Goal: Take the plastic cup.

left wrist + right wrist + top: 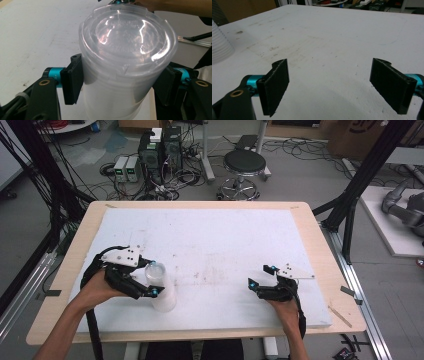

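Left gripper (150,279) jaws clamp the stack of clear plastic cups (161,289), upright on the white board (225,245). Right gripper (260,277) jaws gape wide, holding nothing.

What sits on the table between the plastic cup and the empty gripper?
Nothing: in the high view, bare white board separates the cup from the right gripper.

High view looks down from above near table edge; gripper views ride low, close; all share white board (225,245), clear cup (161,290) at left
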`<state>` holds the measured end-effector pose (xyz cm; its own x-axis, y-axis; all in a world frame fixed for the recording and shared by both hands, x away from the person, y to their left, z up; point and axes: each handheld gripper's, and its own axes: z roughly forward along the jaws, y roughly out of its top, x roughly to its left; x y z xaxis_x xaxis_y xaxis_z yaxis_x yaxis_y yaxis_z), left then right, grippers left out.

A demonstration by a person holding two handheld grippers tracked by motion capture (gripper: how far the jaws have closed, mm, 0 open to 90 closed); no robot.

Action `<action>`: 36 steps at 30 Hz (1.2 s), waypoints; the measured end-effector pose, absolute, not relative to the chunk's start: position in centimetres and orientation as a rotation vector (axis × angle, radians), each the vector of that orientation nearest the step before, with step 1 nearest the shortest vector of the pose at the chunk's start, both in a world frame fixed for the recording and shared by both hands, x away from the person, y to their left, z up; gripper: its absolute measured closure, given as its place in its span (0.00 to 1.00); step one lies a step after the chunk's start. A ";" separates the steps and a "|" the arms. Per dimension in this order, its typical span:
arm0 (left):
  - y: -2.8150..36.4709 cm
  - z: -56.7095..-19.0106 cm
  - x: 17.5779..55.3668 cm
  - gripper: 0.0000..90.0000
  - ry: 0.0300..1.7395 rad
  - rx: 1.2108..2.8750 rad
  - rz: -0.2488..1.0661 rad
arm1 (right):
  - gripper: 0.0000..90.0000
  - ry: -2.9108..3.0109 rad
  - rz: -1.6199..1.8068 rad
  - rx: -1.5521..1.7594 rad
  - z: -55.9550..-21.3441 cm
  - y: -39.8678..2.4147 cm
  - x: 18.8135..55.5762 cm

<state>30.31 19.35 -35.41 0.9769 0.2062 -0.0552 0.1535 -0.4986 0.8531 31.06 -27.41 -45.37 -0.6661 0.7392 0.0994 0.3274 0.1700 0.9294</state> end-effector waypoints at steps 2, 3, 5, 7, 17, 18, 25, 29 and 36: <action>19.3 -35.2 30.3 0.37 0.246 2.102 0.069 | 0.17 2.079 1.497 1.011 -45.4 -27.4 31.1; 19.3 -35.1 30.2 0.37 0.250 2.101 0.067 | 0.17 2.077 1.499 1.011 -45.4 -27.4 31.1; 19.3 -35.0 30.2 0.37 0.252 2.096 0.067 | 0.17 2.080 1.499 1.014 -45.4 -27.4 31.0; 19.4 -34.5 30.2 0.38 0.241 2.100 0.072 | 0.17 2.081 1.498 1.017 -45.3 -27.4 31.0; 19.6 -31.4 29.9 0.38 0.220 2.075 0.098 | 0.17 2.083 1.492 1.015 -45.4 -27.3 31.0; 19.7 -30.9 29.9 0.38 0.214 2.074 0.103 | 0.17 2.082 1.492 1.014 -45.4 -27.3 31.0; 19.8 -26.9 29.4 0.38 0.186 2.047 0.135 | 0.17 2.083 1.493 1.016 -45.4 -27.3 31.0; 20.1 -24.7 29.2 0.38 0.171 2.032 0.169 | 0.17 2.085 1.492 1.015 -45.3 -27.3 31.0; 20.3 -22.9 29.6 0.38 0.165 2.009 0.197 | 0.17 2.085 1.492 1.014 -45.3 -27.3 31.0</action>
<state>29.56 20.34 -22.91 0.9769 0.2035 0.0657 0.0288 -0.4299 0.9024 31.03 -27.33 -45.35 -0.6663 0.7390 0.1001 0.3332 0.1749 0.9265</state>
